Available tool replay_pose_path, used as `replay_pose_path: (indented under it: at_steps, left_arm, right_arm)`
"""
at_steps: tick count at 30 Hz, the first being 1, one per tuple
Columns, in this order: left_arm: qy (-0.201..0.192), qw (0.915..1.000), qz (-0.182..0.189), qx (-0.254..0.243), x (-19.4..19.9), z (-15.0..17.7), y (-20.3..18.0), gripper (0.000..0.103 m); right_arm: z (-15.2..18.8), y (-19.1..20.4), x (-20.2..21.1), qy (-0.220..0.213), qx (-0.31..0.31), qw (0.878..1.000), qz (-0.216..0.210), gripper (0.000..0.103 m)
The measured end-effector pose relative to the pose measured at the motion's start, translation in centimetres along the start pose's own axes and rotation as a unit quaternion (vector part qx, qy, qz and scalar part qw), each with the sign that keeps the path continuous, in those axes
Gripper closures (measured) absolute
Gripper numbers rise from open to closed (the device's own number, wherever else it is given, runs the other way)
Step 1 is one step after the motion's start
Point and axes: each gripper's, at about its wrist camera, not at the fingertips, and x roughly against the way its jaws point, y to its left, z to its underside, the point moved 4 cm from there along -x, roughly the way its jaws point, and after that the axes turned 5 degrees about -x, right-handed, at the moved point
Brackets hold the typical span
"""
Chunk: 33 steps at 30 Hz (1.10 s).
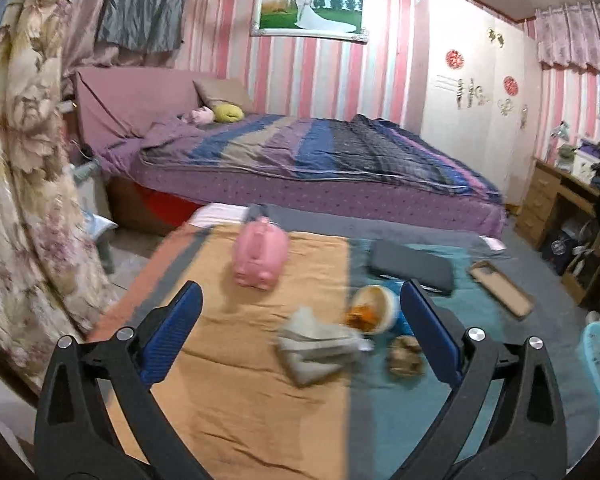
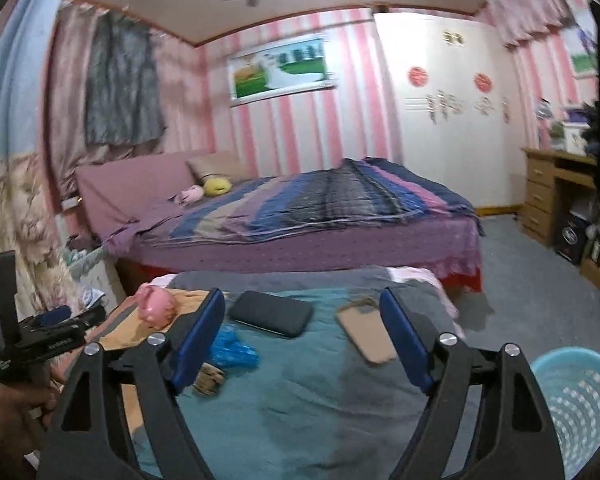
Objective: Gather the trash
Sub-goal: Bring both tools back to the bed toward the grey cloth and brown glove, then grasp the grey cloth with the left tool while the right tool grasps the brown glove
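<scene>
Both grippers, left gripper and right gripper, gape empty; blur risks grabbing the phone case instead of the crumpled tissue.

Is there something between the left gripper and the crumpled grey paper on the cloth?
Nothing visible. The left gripper is open and empty, and the crumpled grey paper lies just ahead between its fingers. The cup with orange scraps sits beside the paper, not in front.
</scene>
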Motion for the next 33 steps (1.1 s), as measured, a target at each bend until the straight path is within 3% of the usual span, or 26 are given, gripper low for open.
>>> replay_pose_path:
  at_steps: [5, 8, 10, 14, 16, 20, 27, 30, 32, 33]
  left_arm:
    - [0.004, 0.9992, -0.010, 0.039, -0.7, 0.8, 4.4, 0.007]
    - [0.024, 0.9990, -0.017, 0.035, -1.9, 1.8, 4.9, 0.007]
    - [0.040, 0.9987, -0.026, 0.017, -3.0, 2.7, 4.6, 0.007]
    - [0.084, 0.9961, -0.027, 0.004, -5.6, 4.5, 4.3, 0.007]
    - [0.117, 0.9923, -0.036, 0.016, -6.7, 5.4, 4.7, 0.007]
    - [0.152, 0.9862, -0.035, 0.056, -7.5, 6.8, 5.9, 0.007]
    - [0.162, 0.9856, -0.028, 0.040, -7.8, 7.5, 5.5, 0.007]
    - [0.172, 0.9840, -0.017, 0.044, -8.3, 7.9, 5.3, 0.007]
    - [0.182, 0.9820, 0.000, 0.049, -8.7, 8.3, 4.8, 0.007]
    - [0.185, 0.9813, 0.010, 0.051, -8.9, 8.5, 4.4, 0.007]
  right_arm:
    - [-1.5, 4.1, -2.9, 0.005, 0.027, 0.999, -0.029, 0.018]
    - [0.4, 4.9, -4.8, 0.010, 0.028, 0.998, -0.047, 0.018]
    - [4.4, 5.2, -7.7, 0.066, 0.029, 0.996, -0.044, 0.018]
    - [8.2, 6.1, -10.9, 0.137, 0.030, 0.989, -0.034, 0.018]
    - [9.8, 7.5, -12.4, 0.183, 0.060, 0.981, -0.028, 0.018]
    - [11.7, 8.1, -14.3, 0.215, 0.093, 0.972, -0.019, 0.018]
    - [14.4, 9.3, -17.2, 0.249, 0.076, 0.965, -0.040, 0.019]
    - [15.3, 9.9, -18.3, 0.269, 0.078, 0.960, -0.034, 0.034]
    - [15.7, 10.0, -18.8, 0.281, 0.082, 0.956, -0.031, 0.055]
    - [15.9, 10.1, -18.9, 0.285, 0.082, 0.954, -0.035, 0.060]
